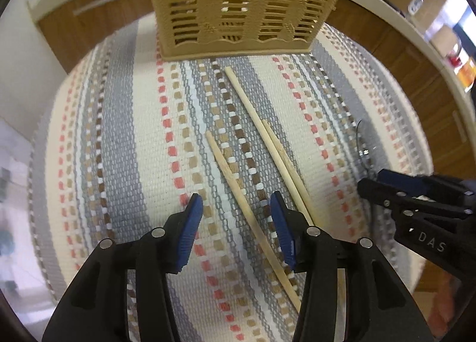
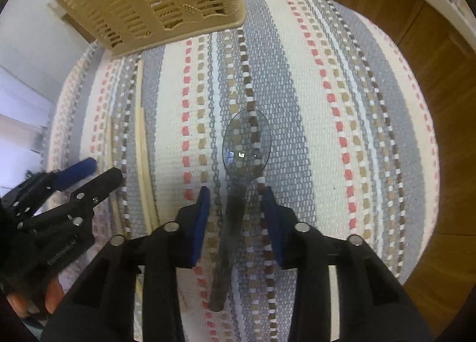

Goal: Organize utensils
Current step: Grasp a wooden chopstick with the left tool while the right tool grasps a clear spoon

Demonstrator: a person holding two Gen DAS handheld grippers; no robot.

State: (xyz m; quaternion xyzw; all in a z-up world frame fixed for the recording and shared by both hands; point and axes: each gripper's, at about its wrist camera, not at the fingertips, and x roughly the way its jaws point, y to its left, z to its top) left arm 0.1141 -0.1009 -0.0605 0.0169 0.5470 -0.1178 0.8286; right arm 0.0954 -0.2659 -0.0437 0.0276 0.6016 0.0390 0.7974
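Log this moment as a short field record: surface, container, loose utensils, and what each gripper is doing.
surface: striped woven mat
container: tan slotted utensil basket, upright at the mat's far end
loose utensils: wooden chopsticks, clear plastic spoon, all flat on the mat
left gripper: open, straddling one chopstick, not pressing it
right gripper: open, either side of the spoon's handle, pads apart from it

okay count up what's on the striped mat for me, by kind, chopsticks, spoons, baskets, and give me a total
Wooden chopsticks: 3
Clear plastic spoon: 1
Tan slotted basket: 1
Total: 5 things on the mat
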